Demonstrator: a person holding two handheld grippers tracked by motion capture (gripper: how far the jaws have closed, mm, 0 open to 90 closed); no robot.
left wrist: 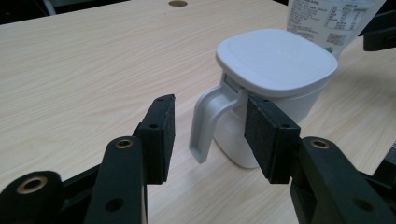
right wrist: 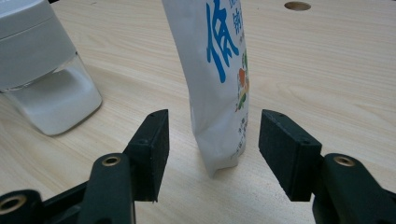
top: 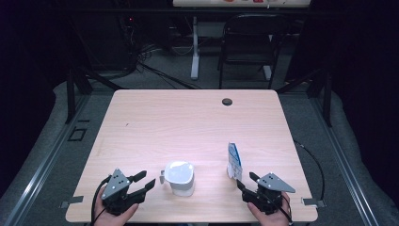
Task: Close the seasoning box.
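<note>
- The left gripper stands open at the near left, its jaws either side of the white jug's handle, gripping nothing.
- The right gripper is open too, its jaws flanking the upright pouch without touching it.
- Jug and pouch stand near each other on the table.

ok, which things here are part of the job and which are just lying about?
In play:
- white lidded jug, handle between the open left gripper
- upright white pouch, between the open right gripper

Just there:
- round hole in the table
- folding chair beyond the table
</note>
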